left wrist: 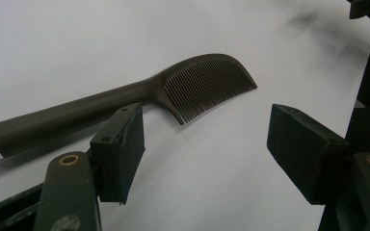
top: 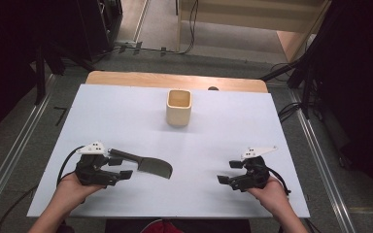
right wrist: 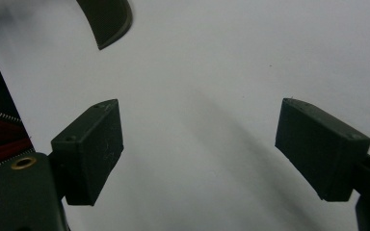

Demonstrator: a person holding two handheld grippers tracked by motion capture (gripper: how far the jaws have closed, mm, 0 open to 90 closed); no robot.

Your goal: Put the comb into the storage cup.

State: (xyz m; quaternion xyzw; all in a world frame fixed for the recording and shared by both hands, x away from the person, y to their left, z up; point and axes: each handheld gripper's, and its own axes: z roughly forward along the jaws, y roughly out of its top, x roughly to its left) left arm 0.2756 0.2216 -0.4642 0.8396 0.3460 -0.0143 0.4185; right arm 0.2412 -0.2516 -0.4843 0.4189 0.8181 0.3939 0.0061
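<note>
A dark olive comb (top: 148, 165) with a long handle lies flat on the white table top (top: 213, 136), teeth toward the person. My left gripper (top: 120, 169) rests at its handle end, open, and the handle passes just beyond the far pad. In the left gripper view the comb (left wrist: 188, 91) lies past the left pad (left wrist: 120, 149), with nothing between the jaws. My right gripper (top: 229, 172) stands open at the front right, empty, on bare table; the comb's tip (right wrist: 108, 17) shows at the top left of the right gripper view.
A cream square cup (top: 178, 107) stands upright at the back middle of the table. A wooden edge (top: 175, 80) runs behind the white top. Metal rails, cables and dark stands surround the table on the floor.
</note>
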